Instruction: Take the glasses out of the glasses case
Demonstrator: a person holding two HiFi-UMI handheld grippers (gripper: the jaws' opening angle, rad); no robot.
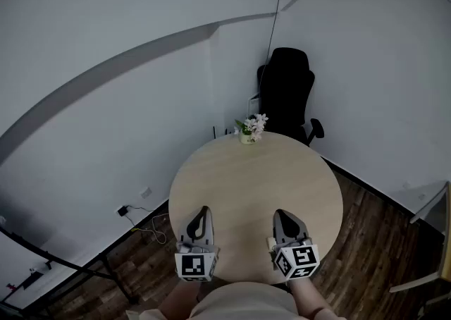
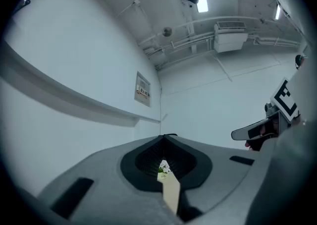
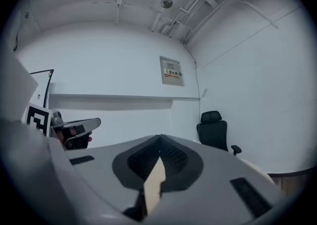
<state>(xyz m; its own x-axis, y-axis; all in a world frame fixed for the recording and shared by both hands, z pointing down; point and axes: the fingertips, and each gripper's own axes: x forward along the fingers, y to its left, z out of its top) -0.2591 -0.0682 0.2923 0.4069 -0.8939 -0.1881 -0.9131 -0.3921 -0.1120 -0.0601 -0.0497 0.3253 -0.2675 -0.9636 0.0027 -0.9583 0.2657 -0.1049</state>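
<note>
I see no glasses case and no glasses in any view. My left gripper (image 1: 202,210) hovers over the near left edge of the round wooden table (image 1: 254,177), its jaws closed tip to tip with nothing between them. My right gripper (image 1: 281,213) hovers over the near right edge, likewise shut and empty. In the left gripper view the left gripper (image 2: 166,136) shows its tips meeting, with the right gripper (image 2: 262,127) off to the side. The right gripper view shows the right gripper (image 3: 159,136) closed the same way, and the left gripper (image 3: 74,127) beside it.
A small pot of flowers (image 1: 249,130) stands at the table's far edge. A black office chair (image 1: 287,93) sits behind it in the corner of the white walls. A cable and a plug (image 1: 137,213) lie on the dark wood floor at the left. A pale furniture edge (image 1: 433,241) shows at the right.
</note>
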